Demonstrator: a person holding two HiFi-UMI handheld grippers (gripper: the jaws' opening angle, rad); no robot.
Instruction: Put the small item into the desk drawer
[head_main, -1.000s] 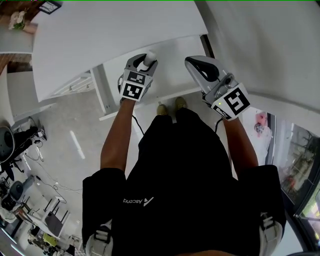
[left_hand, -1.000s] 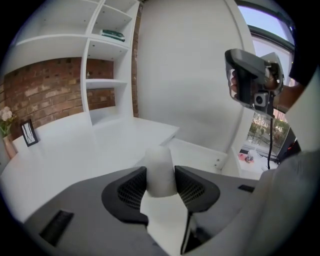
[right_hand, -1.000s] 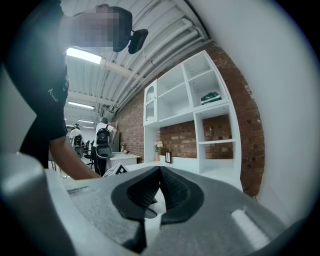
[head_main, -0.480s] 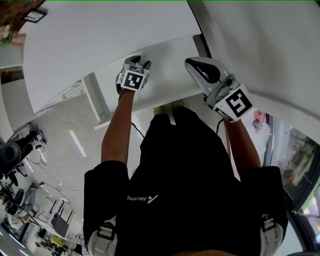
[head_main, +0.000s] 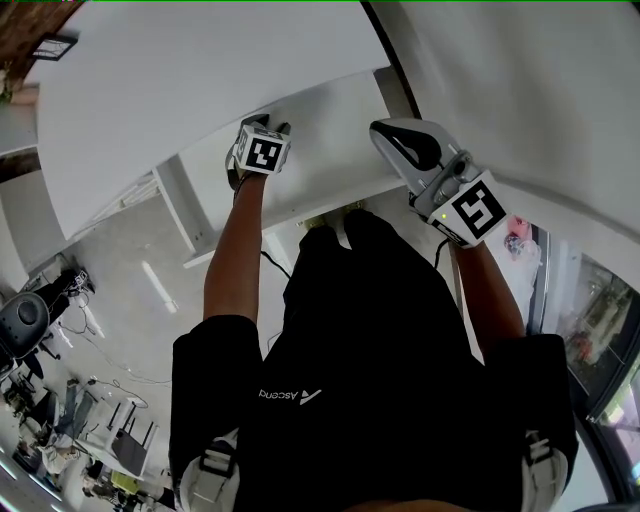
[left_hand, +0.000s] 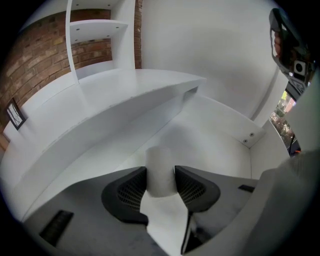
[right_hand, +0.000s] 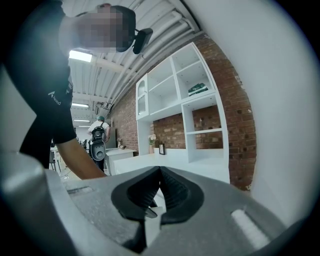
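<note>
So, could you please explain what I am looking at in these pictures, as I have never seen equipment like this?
There is no robot here: a person in a black shirt holds a hand-worked gripper in each hand. The head view comes from a camera on the person's head, looking steeply down. The other two views come from a camera riding on each gripper, looking along it. The white desk has its drawer pulled open. The left gripper pinches a small white cylinder between its fingers, above the drawer floor. The right gripper is shut and empty, held off to the side near the wall.
</note>
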